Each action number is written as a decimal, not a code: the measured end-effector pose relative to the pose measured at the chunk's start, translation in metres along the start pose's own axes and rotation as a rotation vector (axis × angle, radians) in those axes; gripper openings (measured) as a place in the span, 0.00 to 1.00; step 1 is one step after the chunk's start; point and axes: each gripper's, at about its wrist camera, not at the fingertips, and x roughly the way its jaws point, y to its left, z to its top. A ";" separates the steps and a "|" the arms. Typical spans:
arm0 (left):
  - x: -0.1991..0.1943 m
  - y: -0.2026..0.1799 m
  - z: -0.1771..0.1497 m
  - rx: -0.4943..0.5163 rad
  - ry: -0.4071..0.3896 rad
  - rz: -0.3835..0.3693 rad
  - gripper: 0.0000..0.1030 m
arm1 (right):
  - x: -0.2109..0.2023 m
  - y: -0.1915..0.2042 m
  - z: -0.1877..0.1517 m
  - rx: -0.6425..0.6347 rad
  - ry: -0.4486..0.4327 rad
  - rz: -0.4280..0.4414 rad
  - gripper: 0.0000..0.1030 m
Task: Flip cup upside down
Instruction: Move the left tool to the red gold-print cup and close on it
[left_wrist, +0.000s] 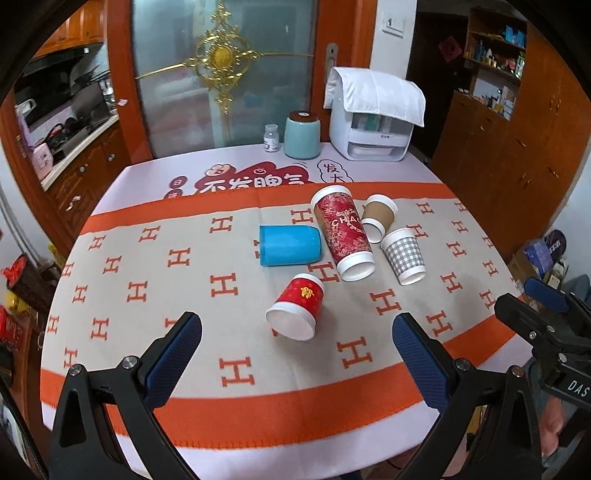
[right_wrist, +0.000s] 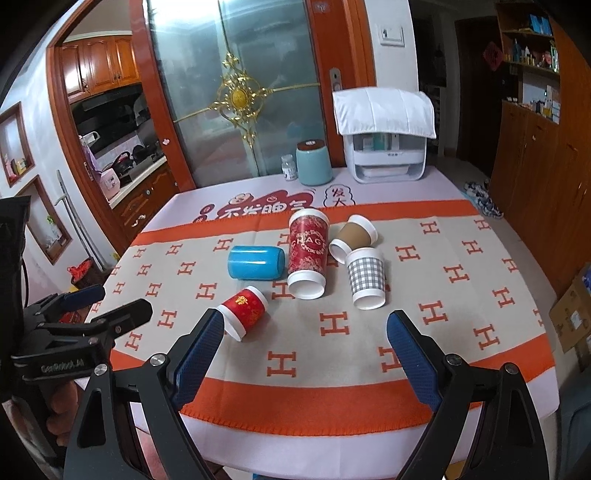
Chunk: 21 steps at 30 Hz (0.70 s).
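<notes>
small red cup (left_wrist: 295, 306) on its side, nearest on cloth (left_wrist: 258, 380) | left gripper (left_wrist: 297, 332), right gripper (right_wrist: 304, 334) jaws spread, empty | likely light, crushable paper; pinch mid-wall gently

We see five cups on their sides: a blue cup (left_wrist: 289, 244), tall red cup (left_wrist: 343, 232), brown cup (left_wrist: 377, 217), checked cup (left_wrist: 403, 255), small red cup (left_wrist: 297, 306).

Each wrist camera looks forward and down between its own spread blue-padded fingers; both share five toppled cups ahead, left gripper (left_wrist: 297, 328) nearer.
</notes>
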 end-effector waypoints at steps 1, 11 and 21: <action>0.009 0.002 0.006 0.011 0.020 -0.015 0.99 | 0.006 -0.002 0.002 0.006 0.010 0.002 0.88; 0.104 0.002 0.040 0.103 0.227 -0.106 0.99 | 0.108 -0.038 0.013 0.144 0.209 0.072 0.88; 0.187 -0.007 0.041 0.170 0.432 -0.154 0.90 | 0.198 -0.055 0.009 0.226 0.330 0.081 0.88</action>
